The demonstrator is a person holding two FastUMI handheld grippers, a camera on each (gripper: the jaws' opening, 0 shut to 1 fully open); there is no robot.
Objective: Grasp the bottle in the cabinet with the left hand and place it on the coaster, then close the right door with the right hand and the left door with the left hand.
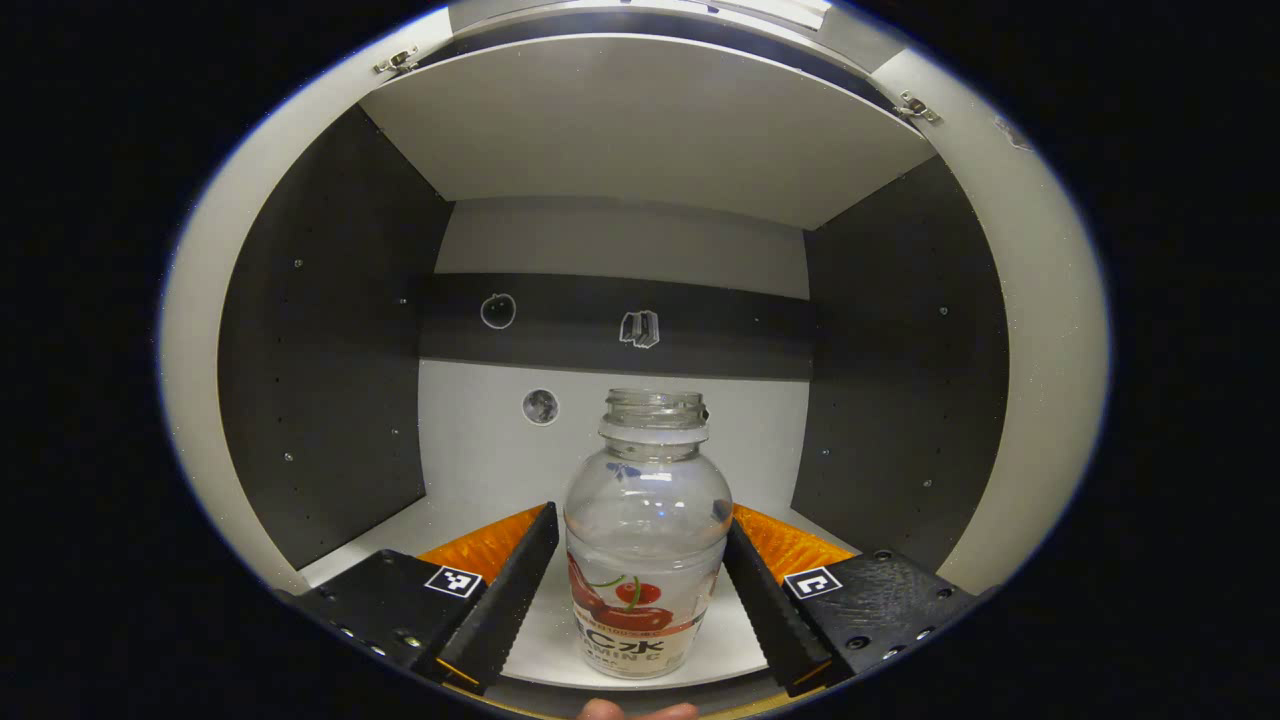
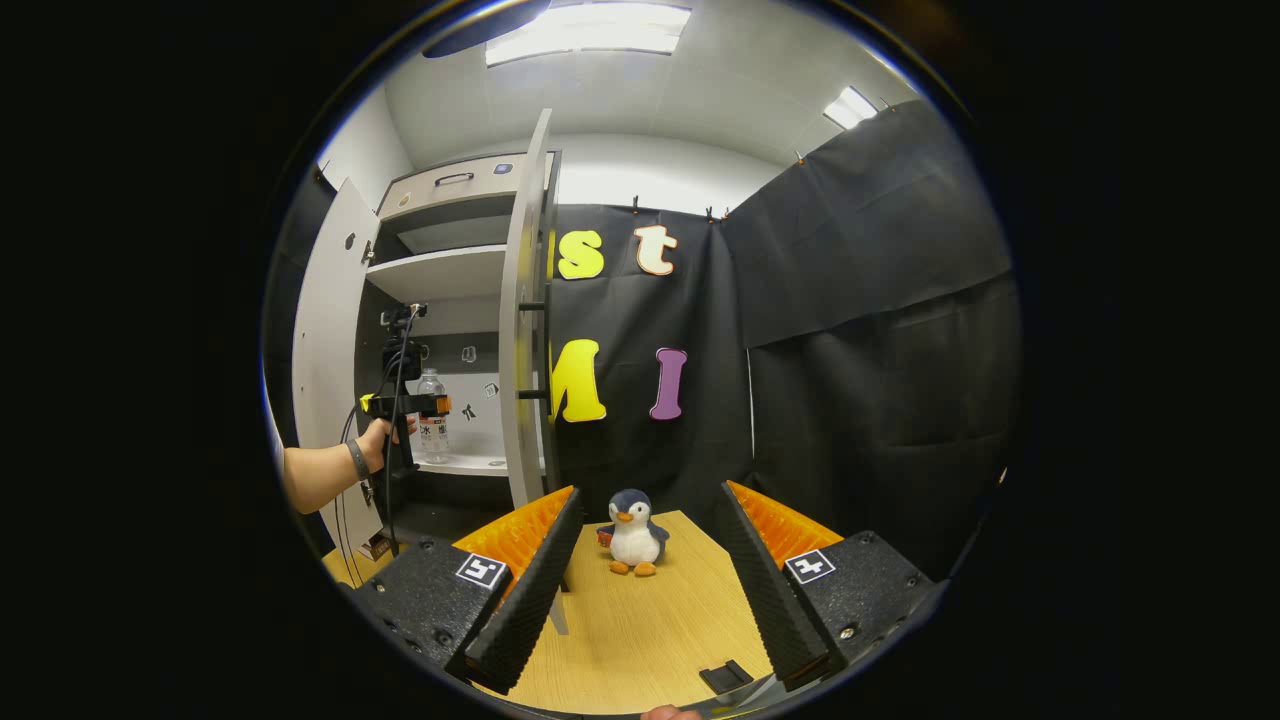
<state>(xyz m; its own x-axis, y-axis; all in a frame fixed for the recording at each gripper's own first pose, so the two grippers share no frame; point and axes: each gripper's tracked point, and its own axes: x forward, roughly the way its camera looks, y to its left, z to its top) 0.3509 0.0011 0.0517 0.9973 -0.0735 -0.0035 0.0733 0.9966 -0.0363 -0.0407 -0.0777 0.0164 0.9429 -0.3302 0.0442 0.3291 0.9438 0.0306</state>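
- Bottle (image 1: 647,540) upright on the cabinet shelf (image 1: 540,640), lower centre of the left gripper view, cap off, clear body with a label low down; also small at mid left of the right gripper view (image 2: 432,415).
- Left claw (image 1: 640,590) reached into the cabinet, fingers spread either side of the bottle, each just beside its wall; cannot tell whether either one touches yet. Judged placed so to straddle the widest part before closing.
- Not yet gripped or lifted; bottle standing by its own weight on the shelf.
- Seen from afar at mid left of the right gripper view: same left claw (image 2: 405,404) held by a hand (image 2: 385,432), level with the bottle's middle.
- Both cabinet doors swung wide: left door (image 2: 330,350) at far left, right door (image 2: 525,320) edge-on near centre, likely kept open to clear the reach.
- Right claw (image 2: 645,590) at bottom of the right gripper view, fingers well apart, holding nothing, hovering over the wooden worktop (image 2: 650,630); probably waiting for its door turn.
- Toy penguin (image 2: 633,545) standing on the worktop beyond it.
- Small dark flat piece (image 2: 726,676) at the worktop's near edge, possibly the coaster; too small to be sure.
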